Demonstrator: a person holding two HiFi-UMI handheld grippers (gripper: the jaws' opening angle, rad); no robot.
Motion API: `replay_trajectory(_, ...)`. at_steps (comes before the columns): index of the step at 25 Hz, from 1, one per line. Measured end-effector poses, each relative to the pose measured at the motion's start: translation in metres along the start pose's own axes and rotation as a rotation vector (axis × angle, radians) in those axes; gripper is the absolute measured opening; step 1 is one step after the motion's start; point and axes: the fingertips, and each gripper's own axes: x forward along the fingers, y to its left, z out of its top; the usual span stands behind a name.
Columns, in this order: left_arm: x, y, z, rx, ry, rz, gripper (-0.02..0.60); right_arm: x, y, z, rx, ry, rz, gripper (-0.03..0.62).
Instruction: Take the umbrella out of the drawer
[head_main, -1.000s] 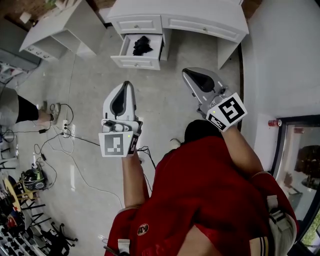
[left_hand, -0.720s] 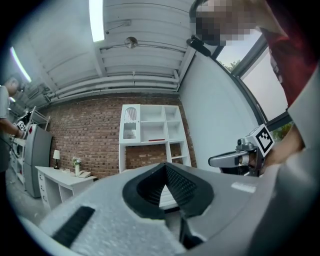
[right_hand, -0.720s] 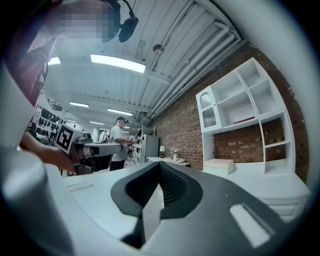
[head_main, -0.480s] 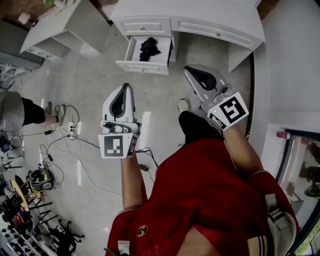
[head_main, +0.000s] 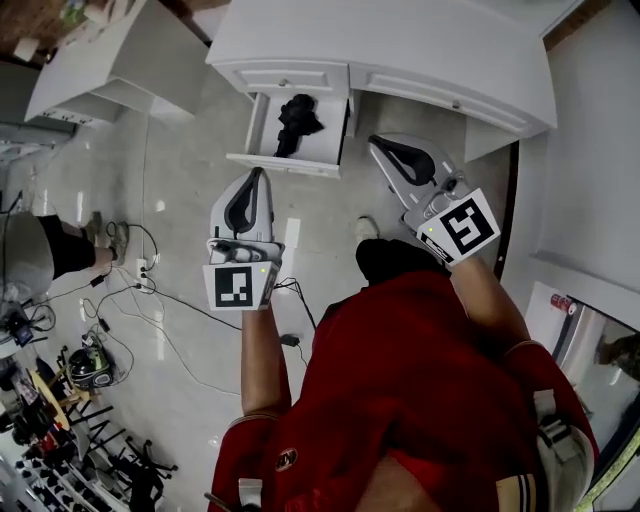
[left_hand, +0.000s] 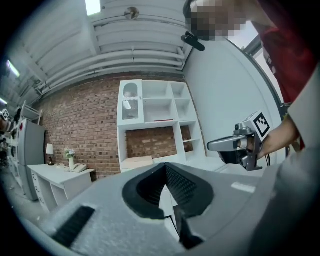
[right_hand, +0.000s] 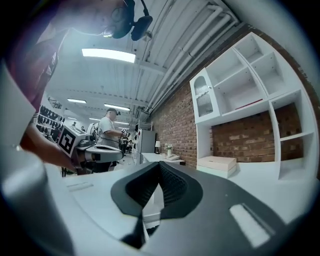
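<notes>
Umbrella (head_main: 296, 118) in open drawer (head_main: 285, 163), clearest from head view.

Black cables (head_main: 140, 275) across grey floor (head_main: 185, 190), white shelving (left_hand: 155, 107) against brick wall (left_hand: 82, 130), small lamp (left_hand: 49, 149) on white sideboard (left_hand: 57, 177)

The umbrella (head_main: 296, 118), matt black cloth, was seen in the smooth white-painted drawer (head_main: 285, 163) at twelve o'clock. The floor (head_main: 190, 200) was rendered glossy, and the brick wall (left_hand: 75, 130) was shown rough.

The umbrella (head_main: 297, 120) lies in the drawer (head_main: 285, 164), which juts from the desk (head_main: 400, 40).
</notes>
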Motion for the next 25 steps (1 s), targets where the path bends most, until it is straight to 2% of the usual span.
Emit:
replay_trajectory(4,0.048,0.025,-0.022,-0.025,0.044,0.008,0.008,0.032,-0.035,-0.013,0.006,0.037,0.022,0.011)
replay_trajectory(11,0.109,0.059,-0.080,-0.052,0.147,0.001,0.008,0.076,-0.066,-0.042,0.050,0.068,0.030,0.012)
replay_trajectory(25,0.209,0.128,-0.266,-0.064,0.354,-0.071,0.008,0.158,-0.106,-0.165,0.078,0.184,-0.062,0.012)
